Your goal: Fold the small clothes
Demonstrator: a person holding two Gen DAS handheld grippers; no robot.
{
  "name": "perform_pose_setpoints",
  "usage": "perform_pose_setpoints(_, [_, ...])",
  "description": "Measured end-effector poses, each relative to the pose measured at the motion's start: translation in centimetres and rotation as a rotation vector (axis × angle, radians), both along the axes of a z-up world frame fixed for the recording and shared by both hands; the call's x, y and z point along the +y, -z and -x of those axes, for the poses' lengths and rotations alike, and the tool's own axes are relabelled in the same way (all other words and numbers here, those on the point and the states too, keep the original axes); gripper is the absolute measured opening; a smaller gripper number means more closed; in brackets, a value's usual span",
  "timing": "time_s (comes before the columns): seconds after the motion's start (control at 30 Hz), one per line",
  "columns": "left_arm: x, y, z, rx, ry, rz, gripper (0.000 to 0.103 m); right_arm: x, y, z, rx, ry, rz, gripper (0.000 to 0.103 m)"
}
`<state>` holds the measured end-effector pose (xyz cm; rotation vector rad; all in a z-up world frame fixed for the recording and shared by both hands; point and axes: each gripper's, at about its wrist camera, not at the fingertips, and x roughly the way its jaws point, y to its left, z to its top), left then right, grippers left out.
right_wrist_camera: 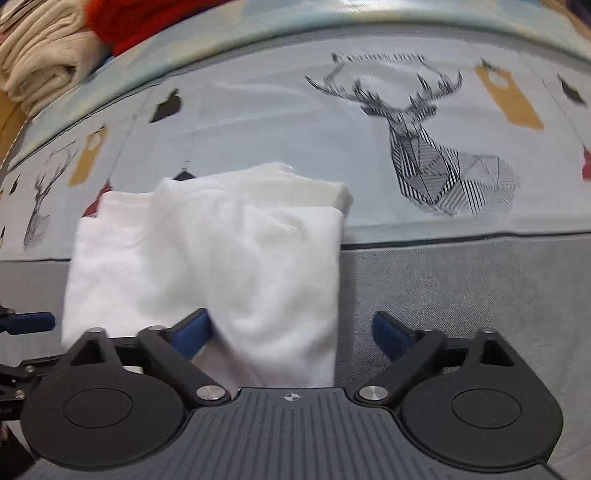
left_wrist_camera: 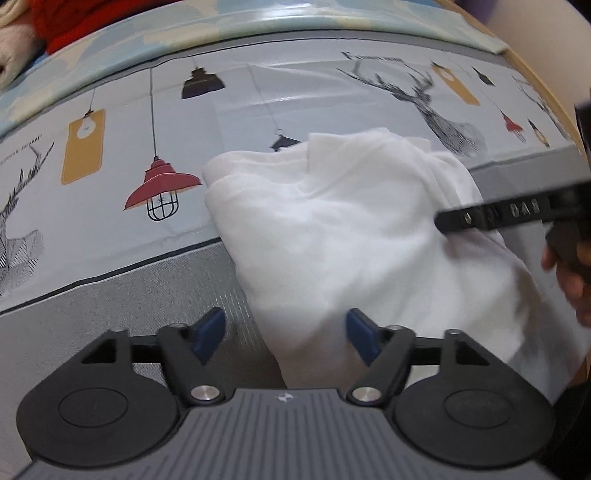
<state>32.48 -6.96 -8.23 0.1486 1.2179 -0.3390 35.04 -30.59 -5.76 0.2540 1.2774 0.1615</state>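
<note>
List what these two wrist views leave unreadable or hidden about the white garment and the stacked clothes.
- White garment: its type, in both views; folded and motion-blurred.
- Its near hem, right wrist view: hidden behind the gripper body.
- Beige folded clothes and red knit: cut off by the top edge.
- Printed caption above the deer: blurred.

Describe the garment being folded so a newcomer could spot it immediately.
Start at the tablecloth printed with deer and hanging lamps. Near its front grey band lies the white garment, partly folded, just ahead of both sets of open jaws. Unlike the beige clothes and red clothes piled at the far edge, it is plain white.
</note>
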Motion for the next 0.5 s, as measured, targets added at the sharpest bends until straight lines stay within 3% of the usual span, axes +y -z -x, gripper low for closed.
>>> perform_pose_setpoints(0.1, [0.8, 1.4, -1.7, 0.062, -0.065, 0.035, 0.087, -0.4, 1.1, -0.3, 0.030, 0.024, -0.036, 0.101])
perform_pose_setpoints(0.23, [2.4, 3.5, -3.8, 0.195, -0.184, 0.170, 0.087, -0.6, 1.9, -0.4, 0.027, 0.033, -0.075, 0.101])
perform_pose_setpoints(0.27, [2.7, 4.0, -4.2, 0.221, -0.205, 0.210, 0.087, -0.6, 2.1, -0.5, 0.025, 0.034, -0.082, 0.101])
perform_pose_setpoints(0.33, [2.8, 4.6, -4.8, 0.247, -0.211, 0.264, 0.075, -0.7, 2.2, -0.5, 0.020, 0.037, -0.099, 0.096])
perform_pose_setpoints(0.37, [2.7, 4.6, -5.0, 0.241, -0.203, 0.279, 0.067, -0.8, 2.1, -0.5, 0.018, 0.037, -0.115, 0.091])
perform_pose_setpoints(0.4, [2.6, 4.3, -5.2, 0.215, -0.191, 0.274, 0.056, -0.8, 2.0, -0.5, 0.012, 0.034, -0.137, 0.072])
perform_pose_setpoints(0.43, [2.5, 3.8, -5.3, 0.177, -0.184, 0.262, 0.050, -0.8, 1.8, -0.6, 0.000, 0.027, -0.170, 0.045])
perform_pose_setpoints(0.47, [2.4, 2.9, -5.4, 0.105, -0.181, 0.244, 0.040, -0.8, 1.5, -0.7, -0.013, 0.025, -0.216, 0.042])
perform_pose_setpoints(0.5, [2.4, 1.7, -5.5, 0.016, -0.188, 0.224, 0.037, -0.8, 1.0, -0.8, -0.032, 0.038, -0.229, 0.031])
